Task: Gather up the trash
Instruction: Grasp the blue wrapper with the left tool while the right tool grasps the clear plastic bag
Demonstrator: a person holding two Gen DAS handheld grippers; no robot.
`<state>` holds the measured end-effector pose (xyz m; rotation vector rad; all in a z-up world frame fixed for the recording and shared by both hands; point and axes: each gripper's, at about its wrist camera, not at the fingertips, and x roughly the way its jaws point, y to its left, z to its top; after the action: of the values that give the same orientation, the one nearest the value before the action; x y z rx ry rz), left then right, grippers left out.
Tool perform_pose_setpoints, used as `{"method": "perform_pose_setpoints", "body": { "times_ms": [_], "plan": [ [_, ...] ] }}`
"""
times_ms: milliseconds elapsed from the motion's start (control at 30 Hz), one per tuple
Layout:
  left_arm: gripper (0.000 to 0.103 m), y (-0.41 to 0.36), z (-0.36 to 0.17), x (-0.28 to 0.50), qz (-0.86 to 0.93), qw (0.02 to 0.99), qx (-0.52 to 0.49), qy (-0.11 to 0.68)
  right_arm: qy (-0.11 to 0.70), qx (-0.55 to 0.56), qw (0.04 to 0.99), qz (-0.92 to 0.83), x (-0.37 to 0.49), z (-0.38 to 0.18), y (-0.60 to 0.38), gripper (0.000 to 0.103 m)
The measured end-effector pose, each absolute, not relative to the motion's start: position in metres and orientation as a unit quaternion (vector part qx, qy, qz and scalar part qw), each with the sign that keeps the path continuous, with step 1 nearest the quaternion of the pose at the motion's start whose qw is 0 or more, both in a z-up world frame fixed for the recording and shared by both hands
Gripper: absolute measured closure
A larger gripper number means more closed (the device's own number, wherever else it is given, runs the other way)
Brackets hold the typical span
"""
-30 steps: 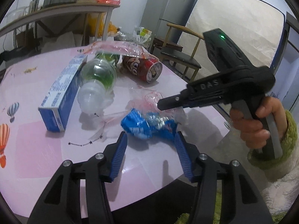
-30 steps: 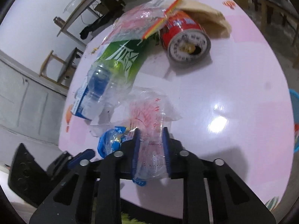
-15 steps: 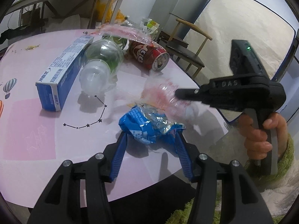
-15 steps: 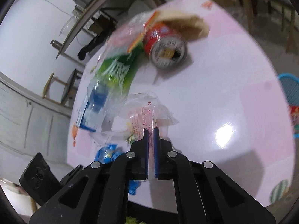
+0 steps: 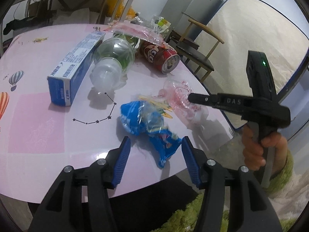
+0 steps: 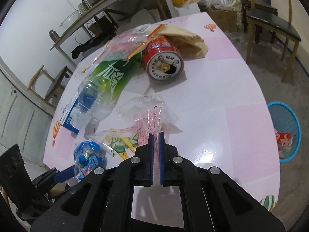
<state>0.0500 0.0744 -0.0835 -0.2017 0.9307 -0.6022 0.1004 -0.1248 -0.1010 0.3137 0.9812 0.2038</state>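
One pink table (image 6: 222,89) is holding, from largest to smallest, one blue box (image 5: 75,65), one green plastic bottle (image 6: 108,81), one red can (image 6: 164,61) and three wrappers. The left gripper (image 5: 155,162) is hovering with fingers spread around one crumpled blue wrapper (image 5: 146,123) near the table's edge. The right gripper (image 6: 156,150) is pinching one clear red-printed wrapper (image 6: 150,114), and one blue bin (image 6: 285,129) is sitting on the floor beside the table.
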Motion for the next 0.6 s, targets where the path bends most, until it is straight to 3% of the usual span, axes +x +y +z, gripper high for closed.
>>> {"method": "perform_pose_setpoints", "body": {
  "times_ms": [467,600],
  "plan": [
    [0.044,0.057,-0.088,0.076,-0.213,0.849,-0.104,0.473,0.465,0.154,0.866,0.103,0.089,-0.100,-0.132,0.099],
    [0.055,0.054,-0.088,0.077,-0.195,0.855,-0.086,0.472,0.463,0.148,0.866,0.116,0.087,-0.097,-0.132,0.089]
  ]
}}
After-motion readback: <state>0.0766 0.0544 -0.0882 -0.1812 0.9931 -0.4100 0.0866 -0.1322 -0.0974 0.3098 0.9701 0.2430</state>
